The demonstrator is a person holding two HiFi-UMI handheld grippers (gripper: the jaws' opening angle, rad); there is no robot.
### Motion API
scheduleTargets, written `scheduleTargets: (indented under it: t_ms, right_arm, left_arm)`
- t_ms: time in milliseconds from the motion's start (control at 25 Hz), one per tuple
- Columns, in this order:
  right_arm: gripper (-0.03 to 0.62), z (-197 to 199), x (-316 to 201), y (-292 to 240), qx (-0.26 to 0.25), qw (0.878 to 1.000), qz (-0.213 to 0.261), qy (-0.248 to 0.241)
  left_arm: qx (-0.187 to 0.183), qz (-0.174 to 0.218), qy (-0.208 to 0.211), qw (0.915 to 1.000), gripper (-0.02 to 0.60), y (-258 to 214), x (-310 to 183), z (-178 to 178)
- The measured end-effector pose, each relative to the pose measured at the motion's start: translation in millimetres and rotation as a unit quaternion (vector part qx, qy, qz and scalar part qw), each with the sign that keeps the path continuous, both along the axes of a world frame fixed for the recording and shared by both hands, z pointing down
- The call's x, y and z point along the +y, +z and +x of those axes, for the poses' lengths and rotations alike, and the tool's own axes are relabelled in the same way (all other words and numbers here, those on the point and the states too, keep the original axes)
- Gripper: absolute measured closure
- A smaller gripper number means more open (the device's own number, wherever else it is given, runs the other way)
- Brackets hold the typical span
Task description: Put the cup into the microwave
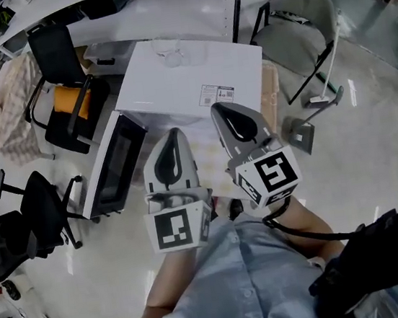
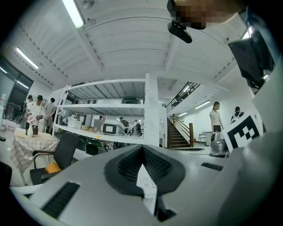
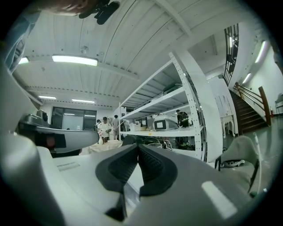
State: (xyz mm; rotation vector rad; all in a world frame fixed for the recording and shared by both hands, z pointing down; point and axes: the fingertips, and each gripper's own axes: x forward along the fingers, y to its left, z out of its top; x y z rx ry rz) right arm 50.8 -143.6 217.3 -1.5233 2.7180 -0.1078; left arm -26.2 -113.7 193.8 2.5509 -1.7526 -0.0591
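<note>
Both left gripper [image 1: 173,136] and right gripper [image 1: 220,112] show jaws pressed together, empty; reach apparently in hand; next, open around the clear glass cup [image 1: 170,51].

The cup [image 1: 169,51] is too faint to make out, perhaps clear glass.

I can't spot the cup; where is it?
In the head view, the cup stands at the far edge of the white table, beyond the microwave at its near-left corner.
</note>
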Motion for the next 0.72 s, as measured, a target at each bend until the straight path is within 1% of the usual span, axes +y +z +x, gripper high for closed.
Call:
scheduleTargets:
  t_ms: [160, 320, 440, 600, 720]
  right_arm:
    - [0.589, -7, -27, 4, 0.013, 1.0, -0.008, 0.005]
    - [0.585, -16, -61, 4, 0.019, 1.0, -0.009, 0.009]
    - [0.577, -22, -80, 9, 0.02, 0.999, -0.019, 0.015]
    - [0.572, -32, -104, 18, 0.019, 0.999, -0.028, 0.016]
    - [0.548, -36, -124, 26, 0.016, 0.999, -0.038, 0.024]
  left_arm:
    - [0.013, -0.005, 0.005, 0.9999, 0.581, 2, -28, -10]
    - [0.02, -0.007, 0.01, 0.9997, 0.581, 2, -60, -21]
    - [0.025, -0.012, 0.012, 0.9995, 0.581, 2, -81, -28]
    - [0.025, -0.015, 0.021, 0.9993, 0.581, 5, -108, -36]
    - [0.034, -0.021, 0.025, 0.9989, 0.581, 9, -129, -41]
